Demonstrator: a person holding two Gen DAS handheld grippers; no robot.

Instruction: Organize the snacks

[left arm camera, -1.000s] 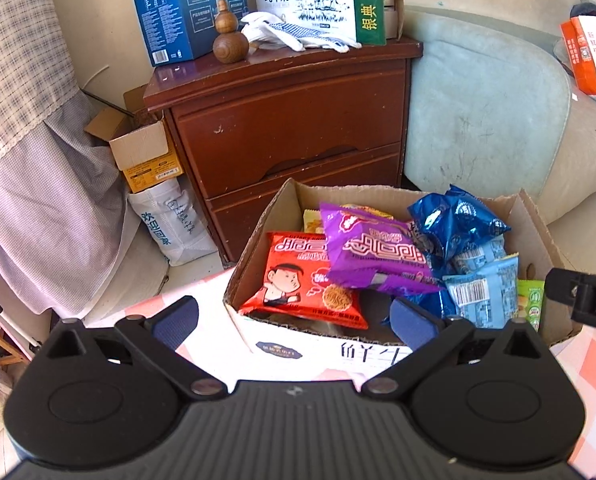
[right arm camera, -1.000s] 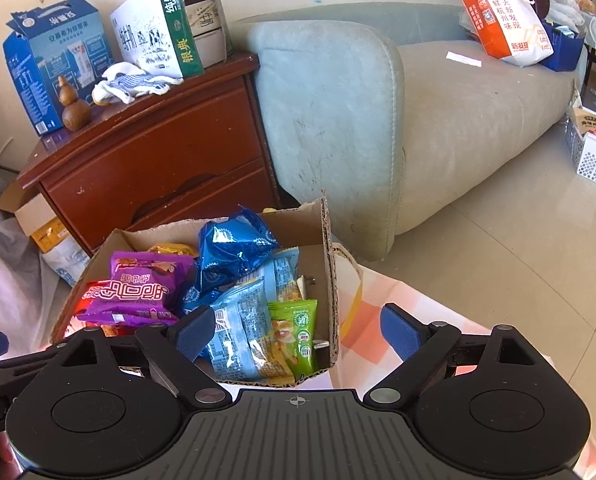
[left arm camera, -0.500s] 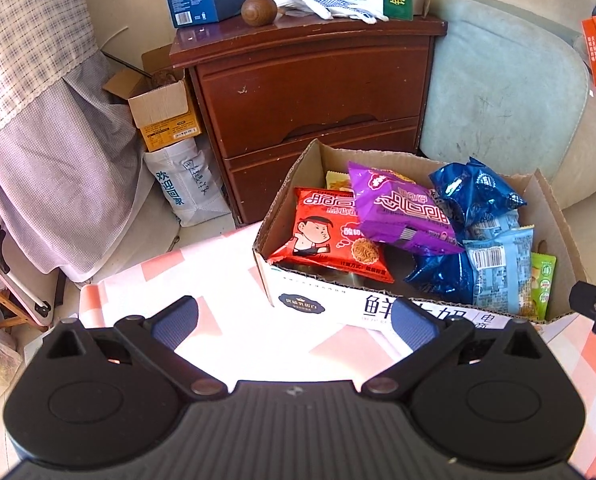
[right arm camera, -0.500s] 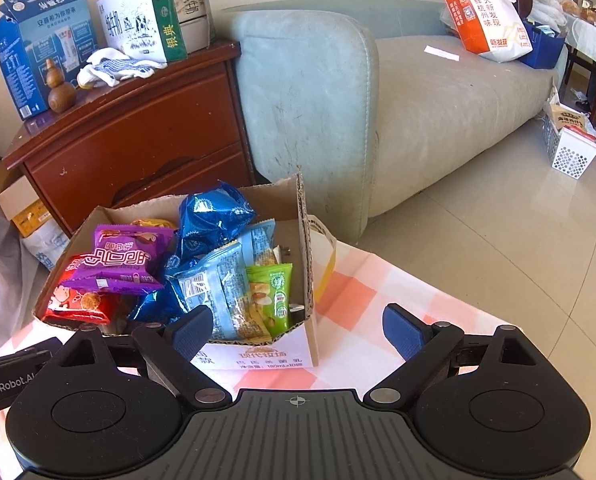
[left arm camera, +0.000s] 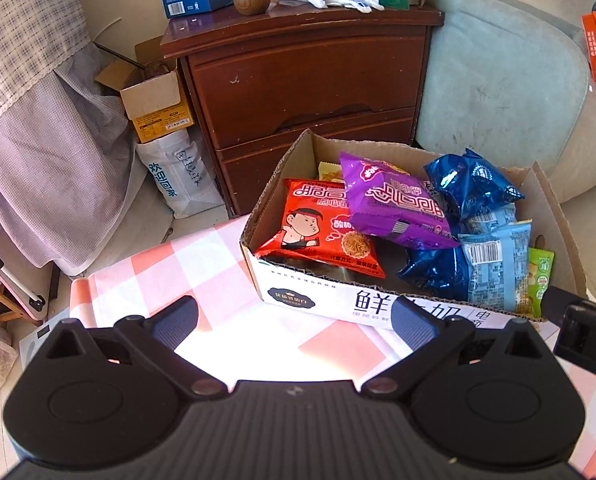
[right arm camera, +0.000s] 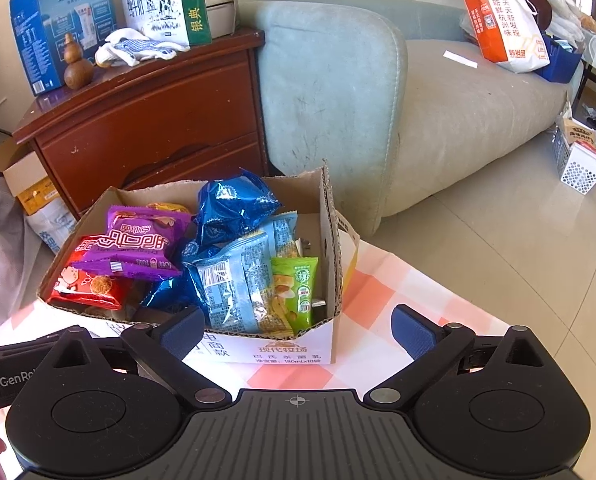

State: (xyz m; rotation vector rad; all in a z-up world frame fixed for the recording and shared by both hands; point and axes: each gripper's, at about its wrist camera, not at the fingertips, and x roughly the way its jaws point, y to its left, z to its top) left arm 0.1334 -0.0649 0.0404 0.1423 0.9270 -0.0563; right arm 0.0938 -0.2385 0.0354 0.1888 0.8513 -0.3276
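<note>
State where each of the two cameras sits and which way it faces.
Left wrist: on the left gripper, looking forward and down at the snack box from its left; its own open fingers show, plus part of the other gripper at the right edge.
Right wrist: on the right gripper, facing the same box from its right, sofa beyond; open fingers and a fingertip show.
Shared: box, purple packet, wooden cabinet.

Carton top open, crammed with snack packets; checkered tablecloth beside bare.
</note>
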